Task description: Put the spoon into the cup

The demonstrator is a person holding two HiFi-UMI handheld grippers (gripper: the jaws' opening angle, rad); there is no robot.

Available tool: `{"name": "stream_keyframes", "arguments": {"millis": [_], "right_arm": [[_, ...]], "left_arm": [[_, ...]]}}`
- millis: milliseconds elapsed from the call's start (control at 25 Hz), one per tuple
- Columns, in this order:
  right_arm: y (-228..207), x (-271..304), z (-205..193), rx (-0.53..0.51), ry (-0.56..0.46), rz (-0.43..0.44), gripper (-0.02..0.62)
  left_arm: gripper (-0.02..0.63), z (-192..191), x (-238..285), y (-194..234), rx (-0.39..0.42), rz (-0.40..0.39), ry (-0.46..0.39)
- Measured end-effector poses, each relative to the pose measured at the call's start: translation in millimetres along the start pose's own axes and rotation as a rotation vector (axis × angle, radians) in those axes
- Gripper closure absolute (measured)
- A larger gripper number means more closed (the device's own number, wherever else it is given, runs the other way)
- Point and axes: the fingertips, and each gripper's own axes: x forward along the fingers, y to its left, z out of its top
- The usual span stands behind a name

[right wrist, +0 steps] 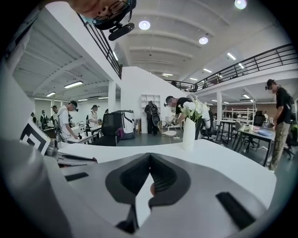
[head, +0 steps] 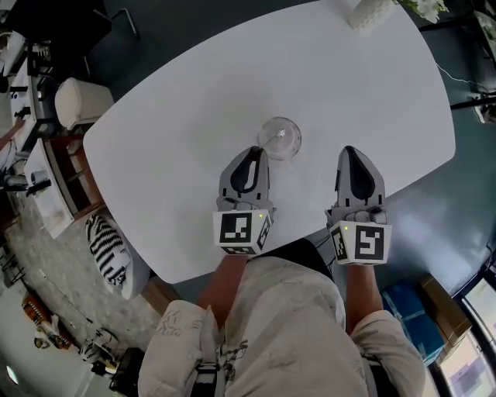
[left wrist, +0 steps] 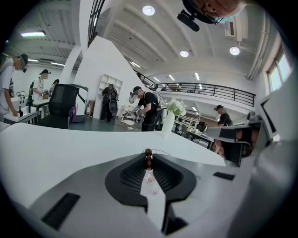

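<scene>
A clear glass cup (head: 280,138) stands on the white table (head: 178,108) just ahead of me. My left gripper (head: 253,152) lies low with its tips at the cup's near left side. In the left gripper view its jaws (left wrist: 148,157) are shut on a thin brown-ended piece, seemingly the spoon's handle (left wrist: 148,160); the cup's rim (left wrist: 160,151) shows as a faint arc right behind it. A small bright glint (head: 282,133) sits inside the cup. My right gripper (head: 349,152) rests to the cup's right, apart from it, its jaws (right wrist: 149,159) meeting at the tips with nothing between them.
A white vase with flowers (head: 370,12) stands at the table's far edge, also visible as the vase (right wrist: 188,132). A chair with a striped cushion (head: 108,252) and a white chair (head: 81,101) stand at the table's left. Several people stand by desks (left wrist: 144,109) beyond.
</scene>
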Motion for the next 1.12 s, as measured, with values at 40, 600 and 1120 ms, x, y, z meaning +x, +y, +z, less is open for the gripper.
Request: {"name": "stream_keyframes", "arguments": {"millis": [40, 600, 1120], "right_arm": [[-1, 1, -1, 0.000, 0.005, -0.004, 0.607], [2, 6, 0, -0.012, 0.014, -0.008, 0.607], [3, -32, 21, -0.027, -0.045, 0.005, 0.607]], "left_arm": [[0.563, -1, 3, 0, -0.011, -0.004, 0.003], [0.554, -5, 11, 2, -0.010, 0.003, -0.002], [0.451, 9, -16, -10, 0.051, 0.058, -0.050]]}}
